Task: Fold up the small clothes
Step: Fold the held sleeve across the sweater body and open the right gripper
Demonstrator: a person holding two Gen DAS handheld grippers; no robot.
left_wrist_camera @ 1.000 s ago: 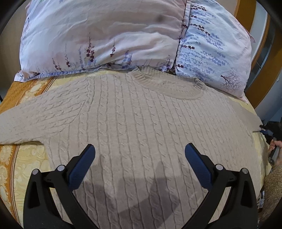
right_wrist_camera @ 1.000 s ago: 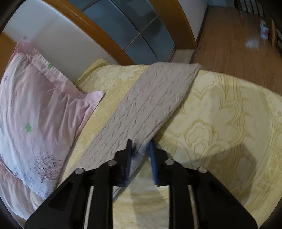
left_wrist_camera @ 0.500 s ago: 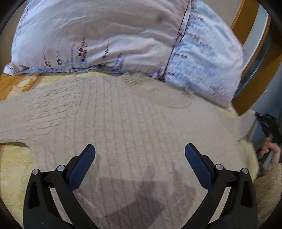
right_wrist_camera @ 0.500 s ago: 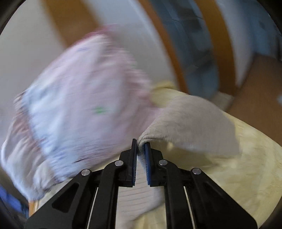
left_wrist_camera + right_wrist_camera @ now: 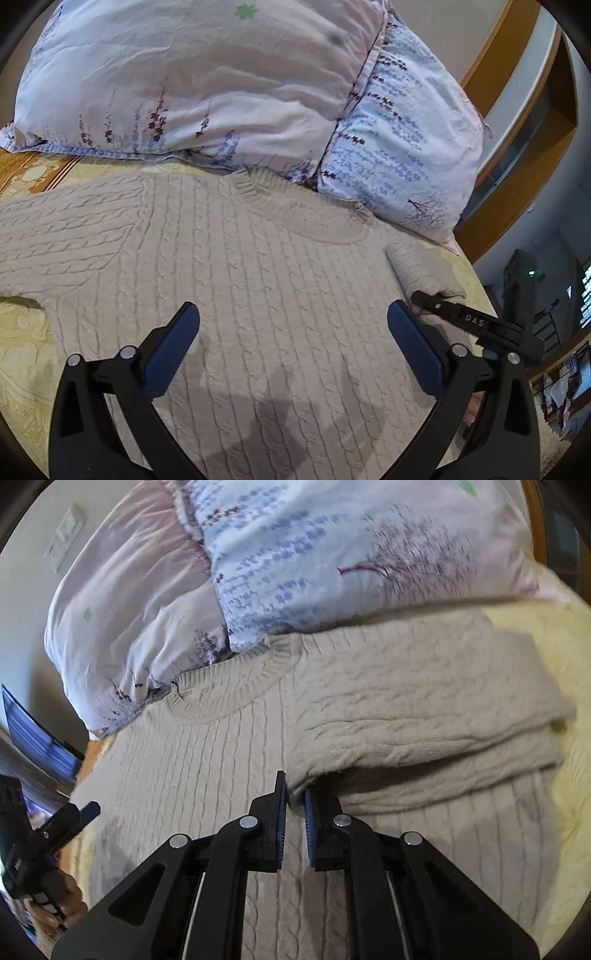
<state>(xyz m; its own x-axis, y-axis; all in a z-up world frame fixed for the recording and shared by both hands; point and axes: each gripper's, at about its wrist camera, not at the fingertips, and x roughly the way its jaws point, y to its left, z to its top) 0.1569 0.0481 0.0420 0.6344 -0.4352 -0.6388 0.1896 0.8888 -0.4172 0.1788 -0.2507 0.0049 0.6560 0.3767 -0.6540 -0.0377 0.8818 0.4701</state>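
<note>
A beige cable-knit sweater (image 5: 258, 280) lies spread flat, front up, on a bed with a yellow patterned bedspread (image 5: 22, 354). Its collar touches the lower edge of a large floral pillow (image 5: 207, 81) at the head of the bed.

The left tongs (image 5: 293, 332) hover over the sweater's chest, jaws wide apart and holding nothing.

The right tongs (image 5: 295, 805) are closed tight on the end of the sleeve (image 5: 424, 716) on the sweater's right-hand side. That sleeve is doubled back across the sweater's body, with its fold bulging near the bed's edge. In the left wrist view, the pinched sleeve end (image 5: 424, 269) sits just beside the left tongs' right finger.
</note>
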